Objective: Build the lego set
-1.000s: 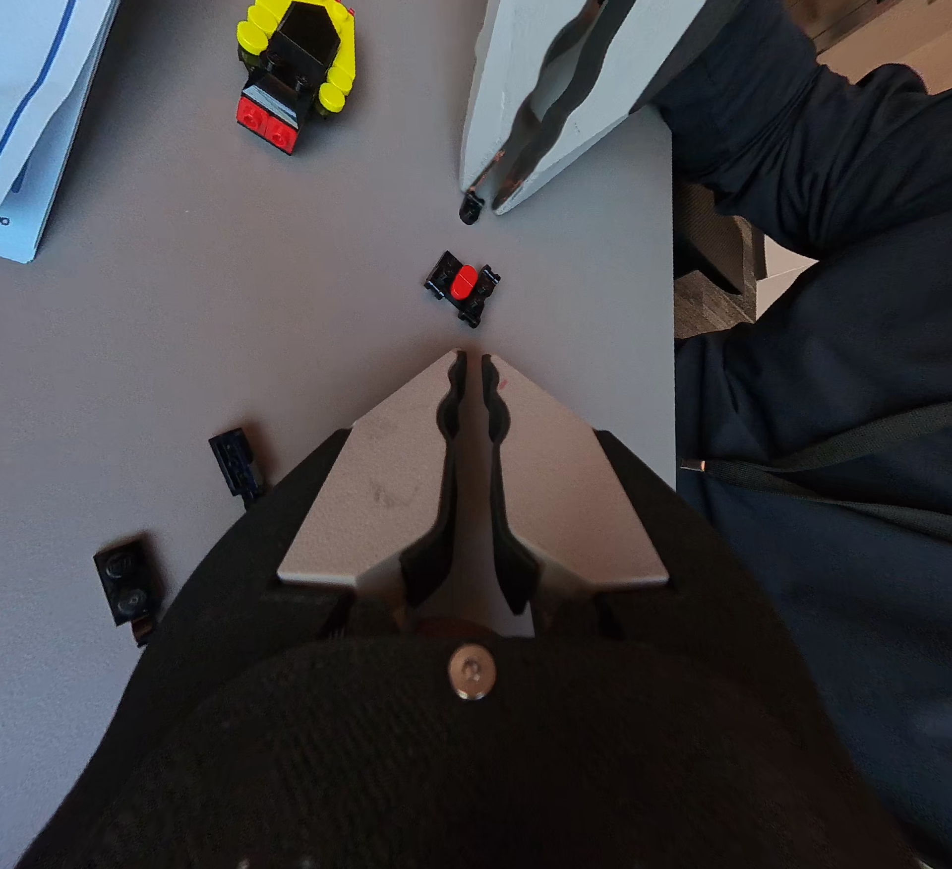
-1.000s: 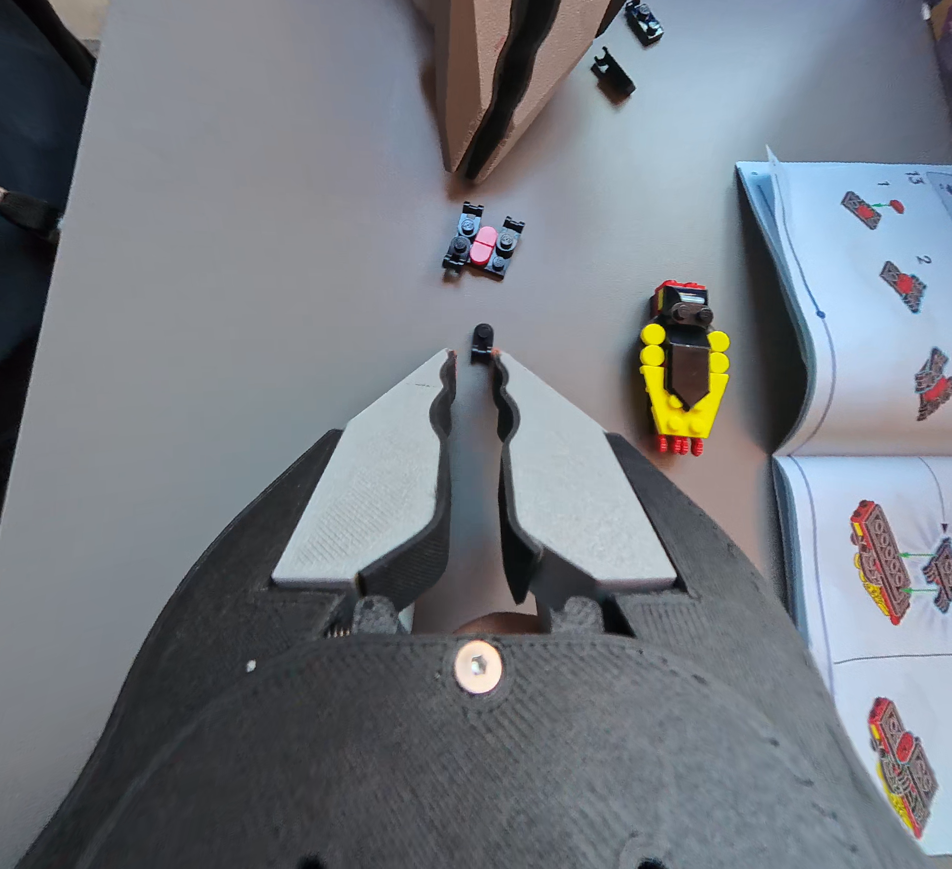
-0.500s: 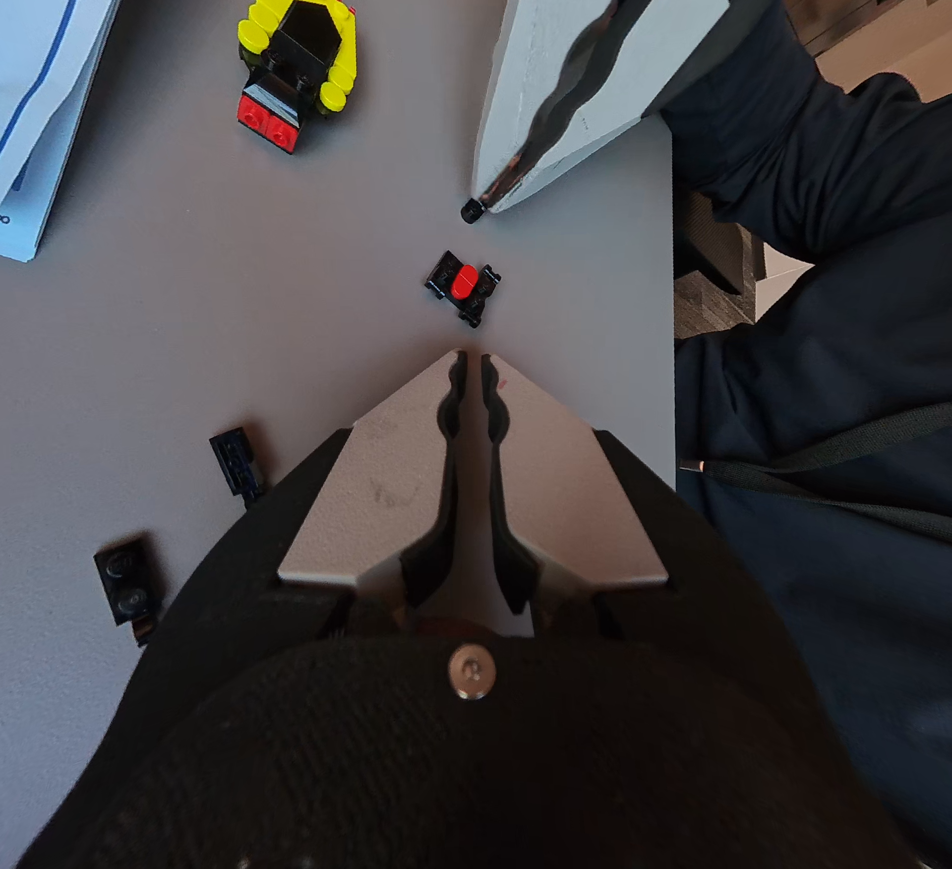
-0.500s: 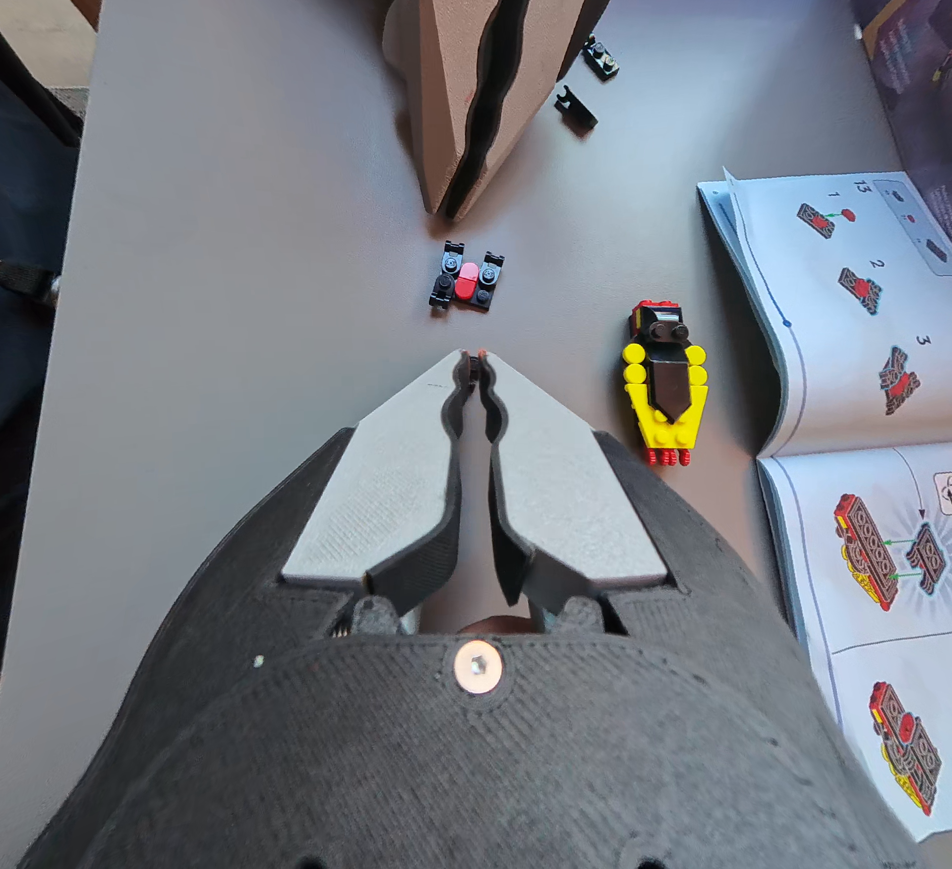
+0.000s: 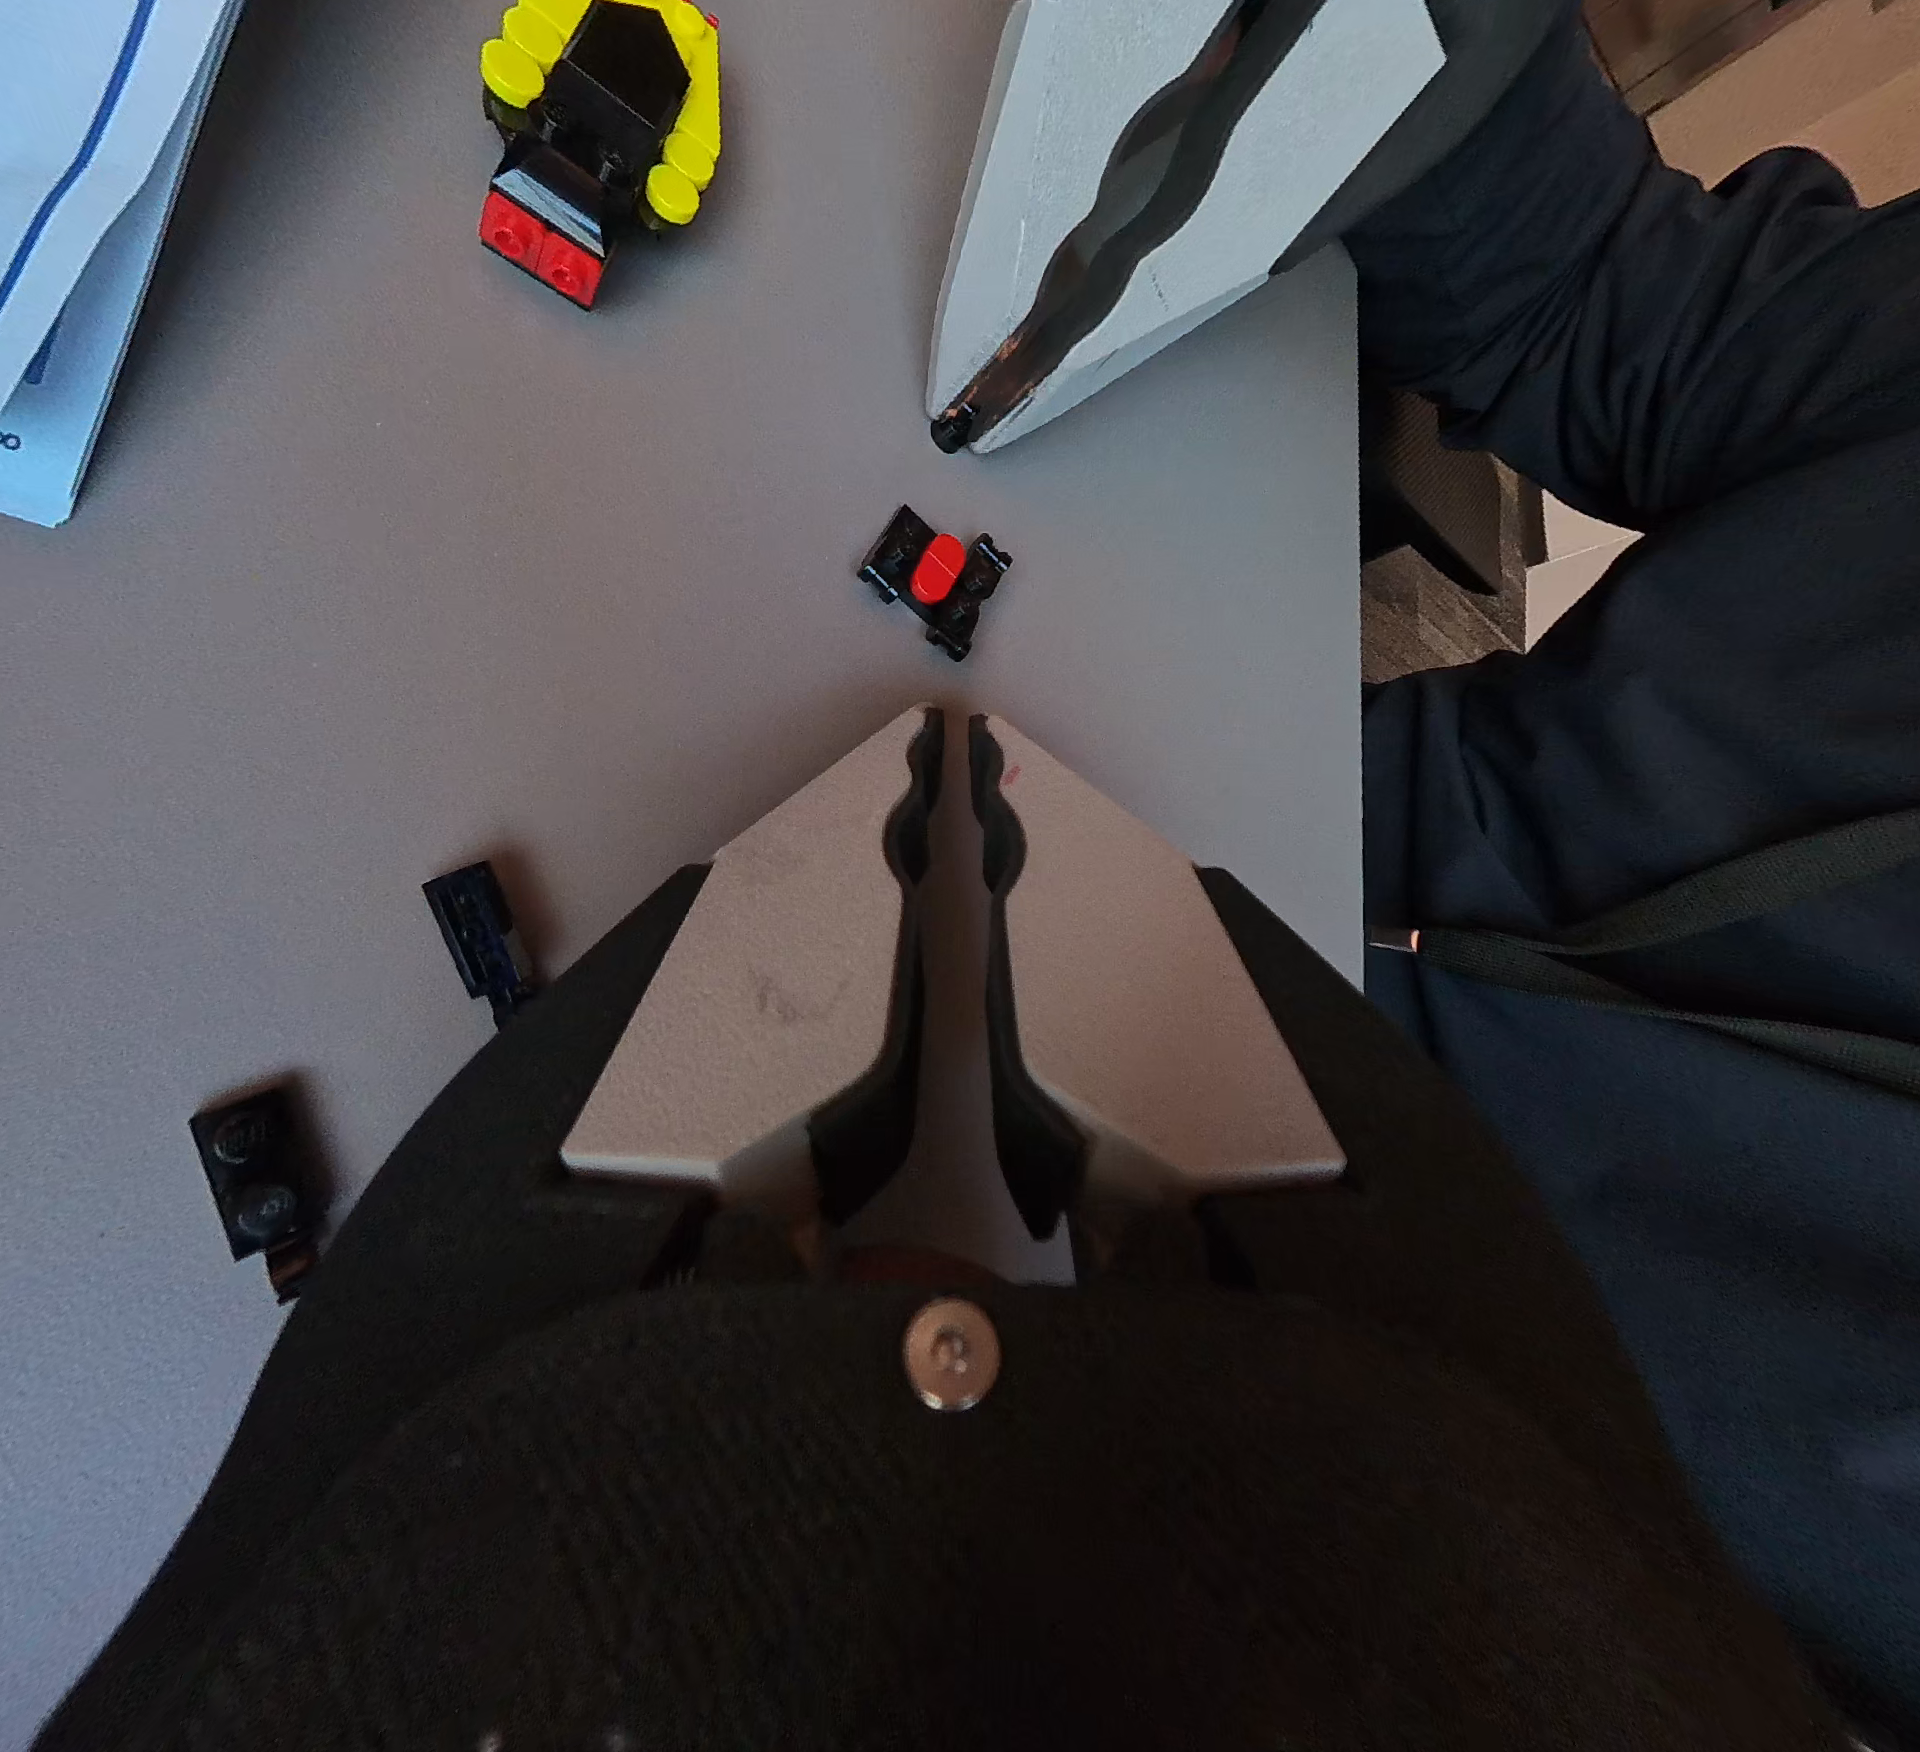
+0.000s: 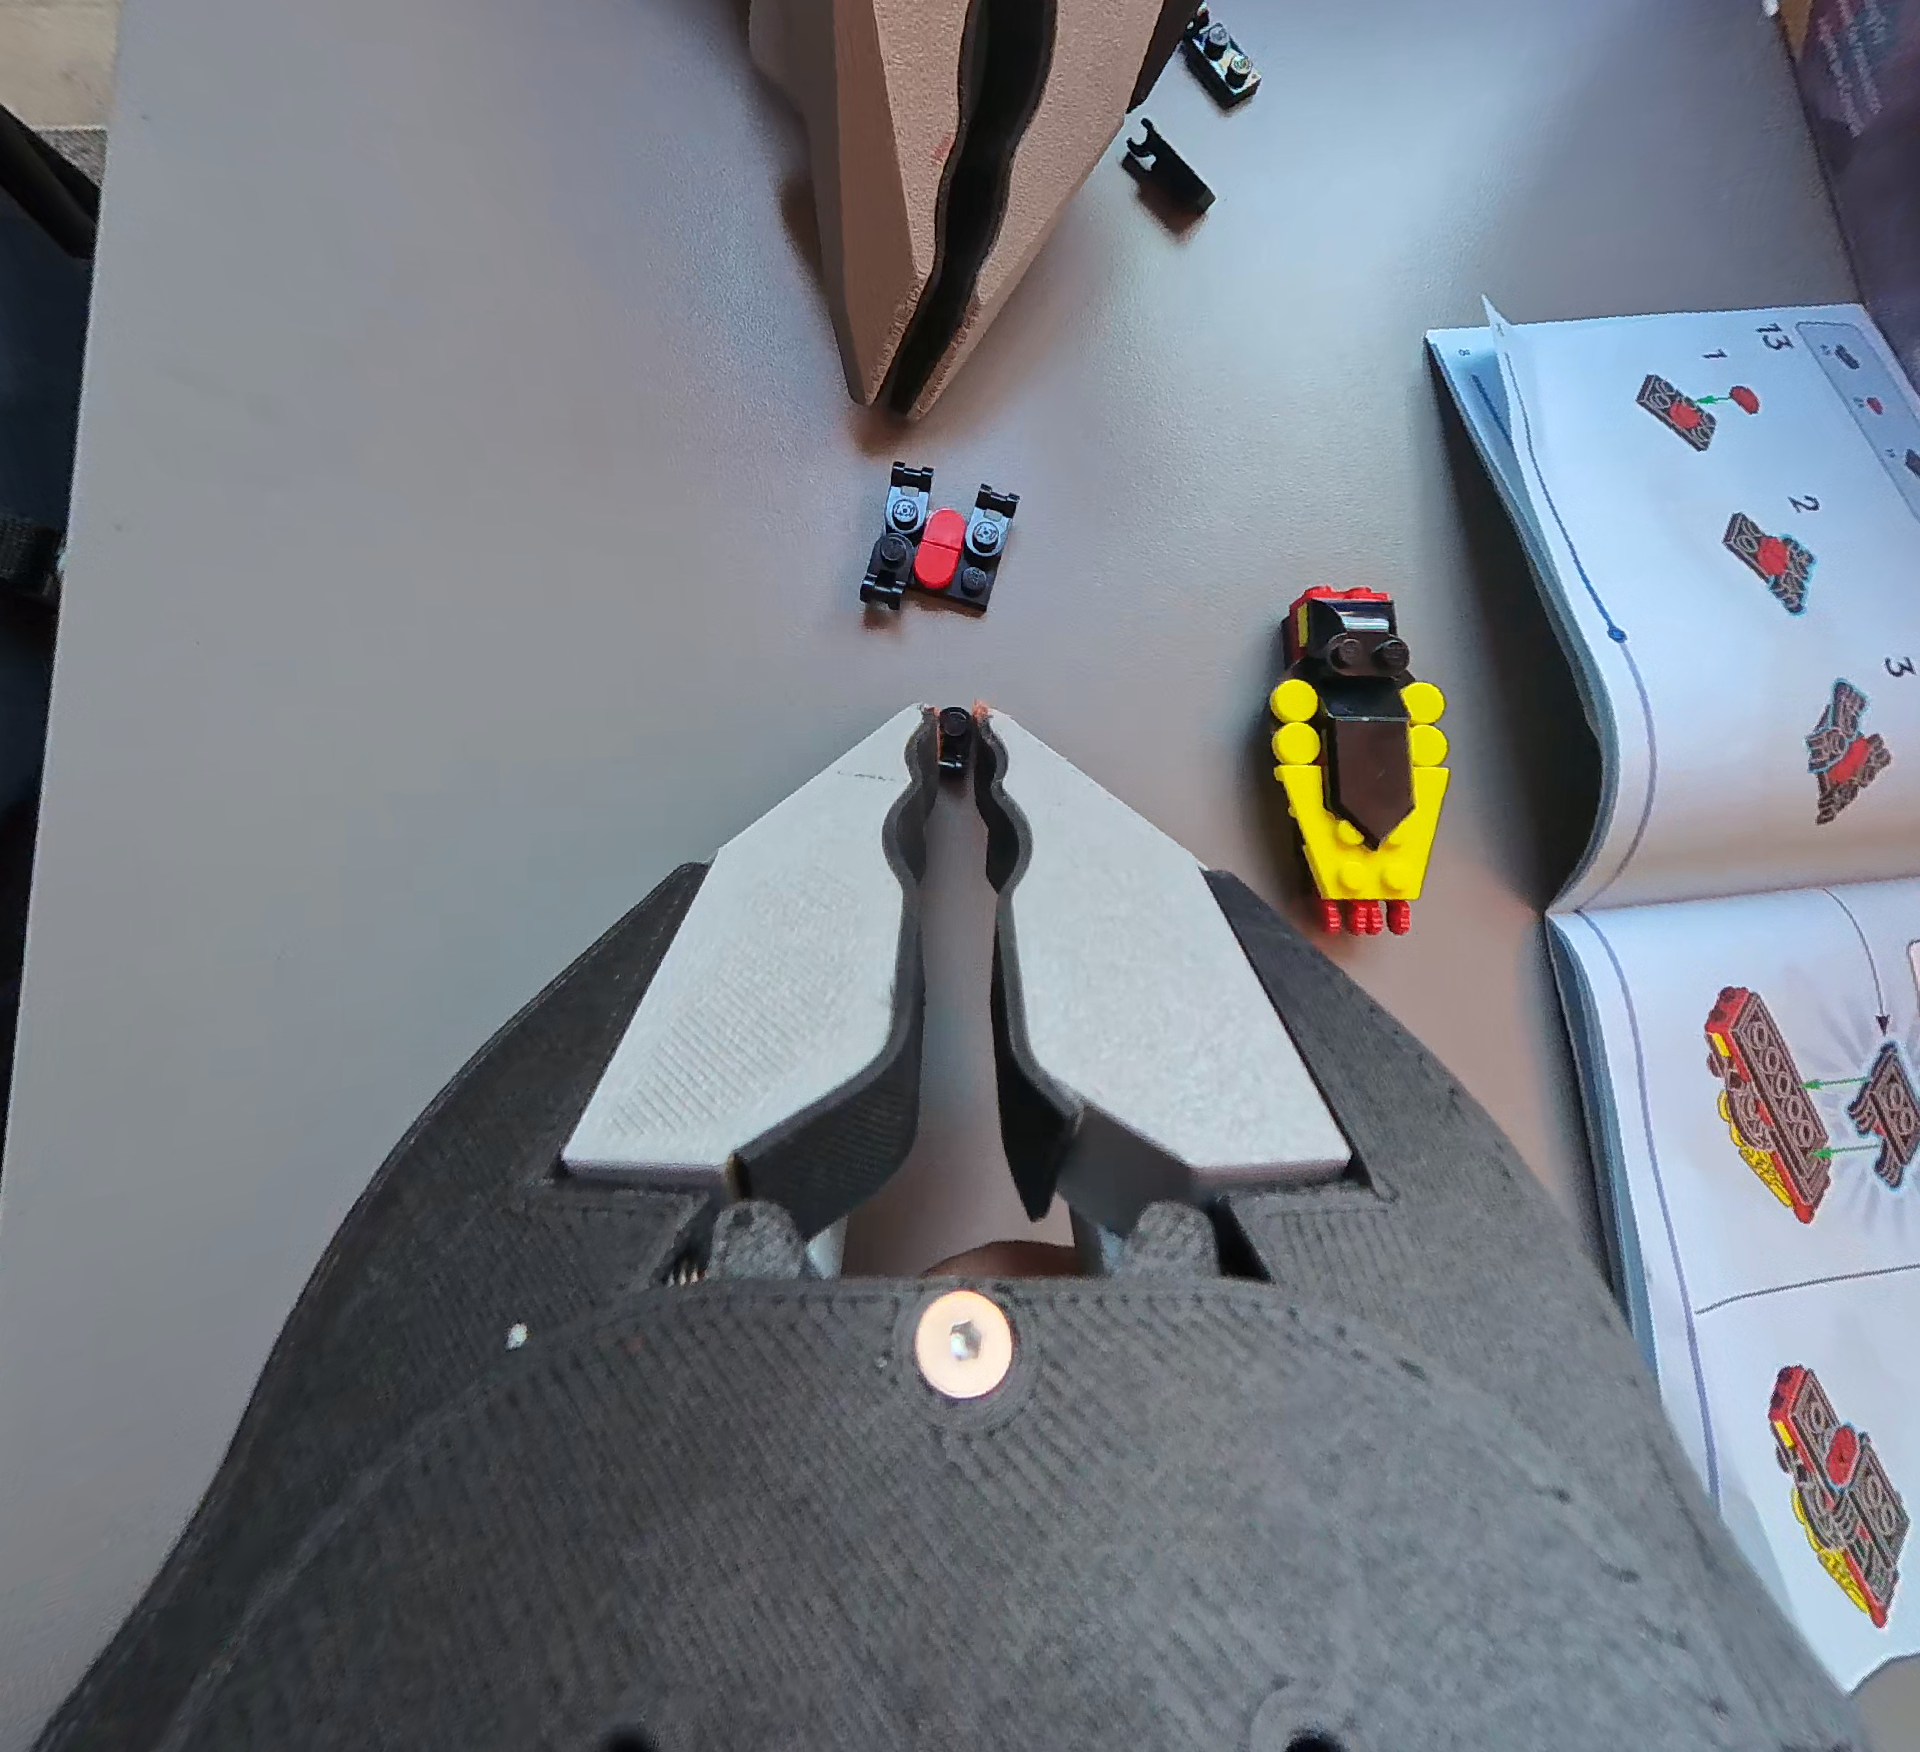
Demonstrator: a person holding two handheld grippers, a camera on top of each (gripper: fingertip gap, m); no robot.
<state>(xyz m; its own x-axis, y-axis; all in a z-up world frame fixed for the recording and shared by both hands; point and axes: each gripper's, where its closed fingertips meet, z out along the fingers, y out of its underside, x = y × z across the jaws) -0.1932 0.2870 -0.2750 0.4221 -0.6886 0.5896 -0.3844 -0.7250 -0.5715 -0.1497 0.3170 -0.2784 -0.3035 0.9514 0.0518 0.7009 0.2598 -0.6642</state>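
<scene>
Your right gripper (image 6: pixel 954 734) pinches a tiny black piece (image 6: pixel 953 732) at its tips above the grey table (image 6: pixel 416 455). Your left gripper (image 5: pixel 951 715) is nearly closed, holding nothing. Between them lies the black-and-red assembly (image 6: pixel 940 549); farther right sit the yellow model (image 6: pixel 1359 767) and the open instruction booklet (image 6: pixel 1714 767).

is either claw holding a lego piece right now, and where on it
Yes: the right claw pinches a tiny black piece by its sides at the fingertips. The left claw holds nothing.
</scene>
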